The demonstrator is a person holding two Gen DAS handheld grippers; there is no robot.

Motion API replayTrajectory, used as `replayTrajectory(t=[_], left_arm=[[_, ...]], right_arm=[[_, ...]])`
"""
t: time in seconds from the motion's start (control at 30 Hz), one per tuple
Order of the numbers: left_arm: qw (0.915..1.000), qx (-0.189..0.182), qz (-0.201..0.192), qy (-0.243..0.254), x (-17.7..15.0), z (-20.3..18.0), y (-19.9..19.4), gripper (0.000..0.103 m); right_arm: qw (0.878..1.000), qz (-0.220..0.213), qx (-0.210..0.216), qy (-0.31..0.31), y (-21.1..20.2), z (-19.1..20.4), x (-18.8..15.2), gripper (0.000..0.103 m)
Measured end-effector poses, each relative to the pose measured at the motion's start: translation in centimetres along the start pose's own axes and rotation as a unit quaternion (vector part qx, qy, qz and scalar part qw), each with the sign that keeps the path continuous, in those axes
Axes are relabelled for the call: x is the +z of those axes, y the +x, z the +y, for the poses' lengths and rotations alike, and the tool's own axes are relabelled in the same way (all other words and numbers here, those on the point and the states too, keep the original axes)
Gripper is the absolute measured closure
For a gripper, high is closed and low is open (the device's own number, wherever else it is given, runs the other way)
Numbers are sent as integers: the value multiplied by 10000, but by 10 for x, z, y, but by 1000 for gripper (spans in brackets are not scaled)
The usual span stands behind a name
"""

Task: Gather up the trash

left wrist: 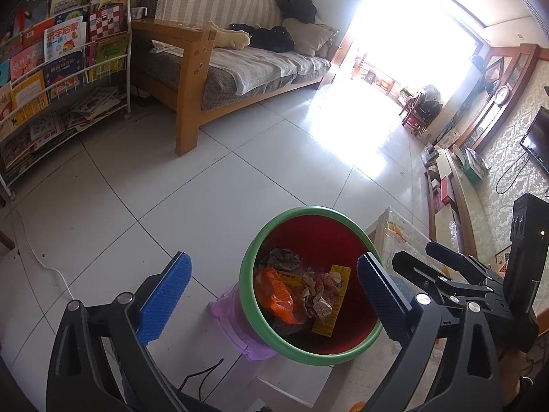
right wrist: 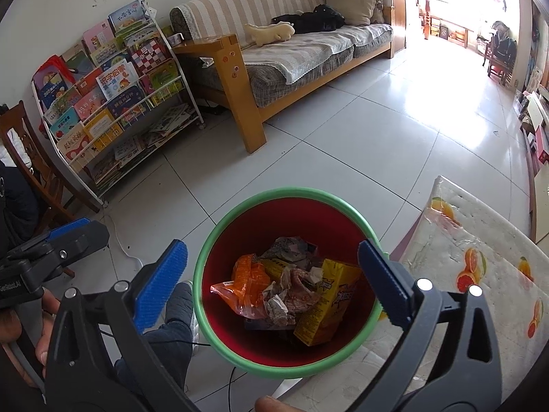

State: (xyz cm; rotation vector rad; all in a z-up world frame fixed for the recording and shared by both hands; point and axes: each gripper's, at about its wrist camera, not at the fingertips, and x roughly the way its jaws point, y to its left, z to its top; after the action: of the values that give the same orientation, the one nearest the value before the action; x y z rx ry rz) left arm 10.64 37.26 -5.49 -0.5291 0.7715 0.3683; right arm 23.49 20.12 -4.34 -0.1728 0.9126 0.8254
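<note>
Red bin, green rim (right wrist: 219, 226), lower centre: orange wrapper (right wrist: 248, 285), yellow carton (right wrist: 329, 305), crumpled paper (right wrist: 295, 295). Left gripper (left wrist: 274, 295), right gripper (right wrist: 274, 288): both released, empty.

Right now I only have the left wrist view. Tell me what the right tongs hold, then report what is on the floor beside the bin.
Observer: The right tongs are open and empty, poised over the bin.
Operator: Now the floor to the left of the bin.
Observer: A grey shoe on a person's foot sits close beside the bin's rim.
Operator: Look further left.
Observer: A wooden chair stands next to the bookshelf.
</note>
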Motion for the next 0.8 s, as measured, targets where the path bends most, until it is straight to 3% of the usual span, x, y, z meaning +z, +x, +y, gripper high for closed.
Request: replayTrajectory(t=[0.27, 0.47, 0.63, 0.8], left_arm=[[9996, 196, -47, 184, -2, -23, -12, 8], [9966, -32, -288, 771, -15, -77, -32, 8], [9909, -11, -472, 1259, -33, -125, -51, 8], [9787, -313, -1048, 1739, -59, -179, -81, 8]], right_arm=[[9996, -168, -227, -1, -31, -9, -6, 5], [9957, -608, -702, 57, -89, -32, -25, 5], [9862, -1070, -1243, 220, -151, -60, -52, 5], [9724, -1448, -1779, 424, -211, -87, -83, 5]])
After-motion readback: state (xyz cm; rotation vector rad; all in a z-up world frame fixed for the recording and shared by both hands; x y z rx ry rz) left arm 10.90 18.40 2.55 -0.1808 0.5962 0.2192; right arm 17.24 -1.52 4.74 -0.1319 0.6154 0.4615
